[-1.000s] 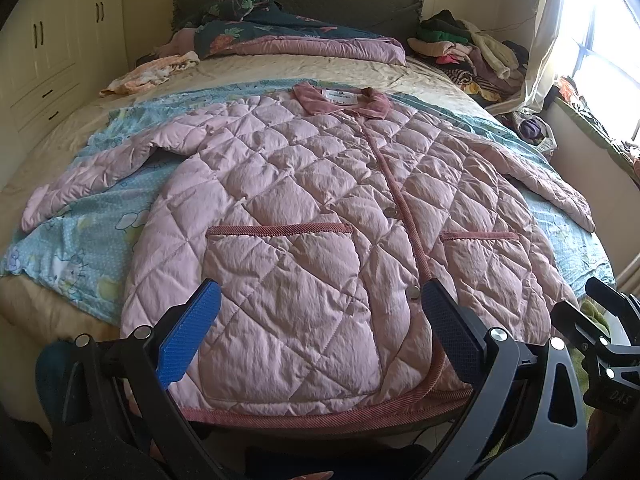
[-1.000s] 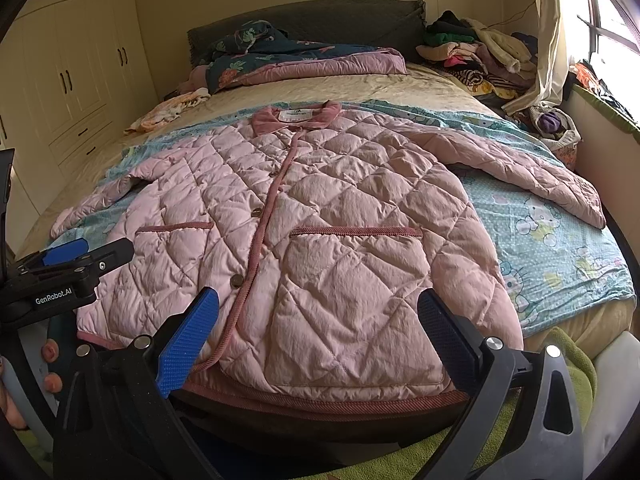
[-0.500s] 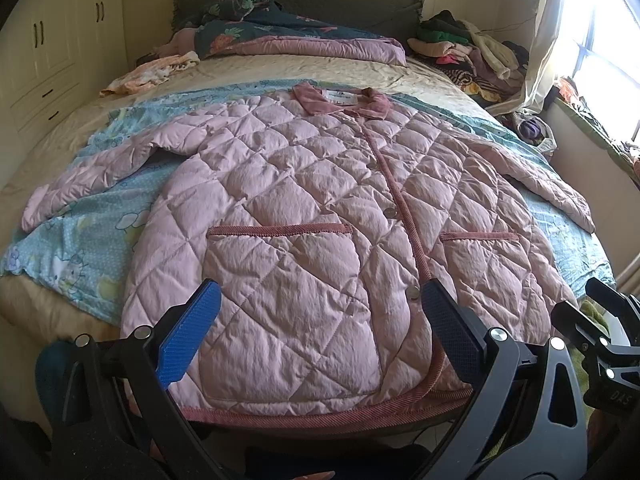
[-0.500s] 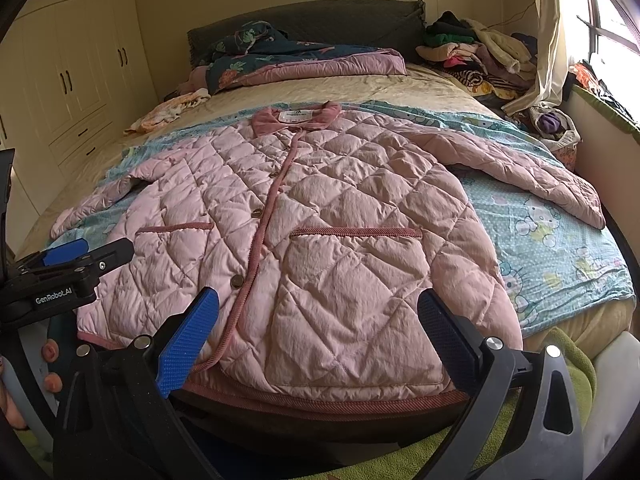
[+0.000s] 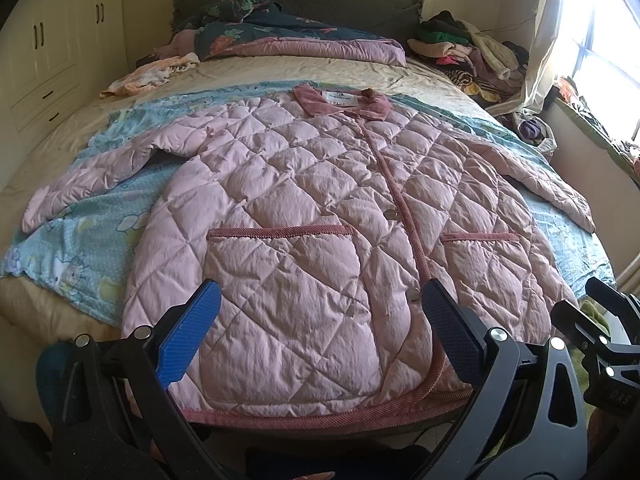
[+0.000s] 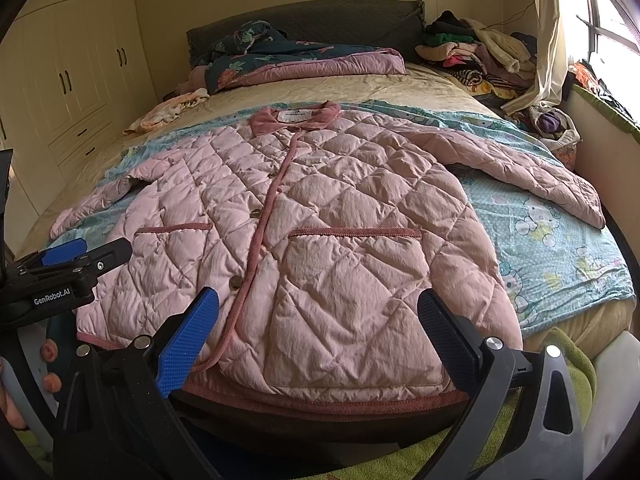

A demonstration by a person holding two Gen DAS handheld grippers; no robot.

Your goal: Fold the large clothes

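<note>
In the left wrist view, a pink quilted jacket (image 5: 320, 220) is seen spread flat, front up and buttoned, across the middle of the frame on a blue cartoon-print sheet (image 5: 92, 248) that covers the bed (image 5: 280, 76). Its collar lies toward the upper centre, its hem along the lower edge, one sleeve stretched to the left and one to the right. The left gripper (image 5: 320, 336) is held spread wide above the hem, with nothing pinched. The padding is judged soft, bulky and fairly light; springy folds are to be expected, so the cuffs or the corded hem corners are judged the best places to be taken hold of.

In the right wrist view, the same jacket fills the centre, and the right gripper (image 6: 320, 336) is likewise spread above the hem, empty. The left gripper is seen at the left edge, apart from the cloth. A loose pile of clothes (image 6: 476, 56) is heaped at the upper right. No container can be made out with certainty.
</note>
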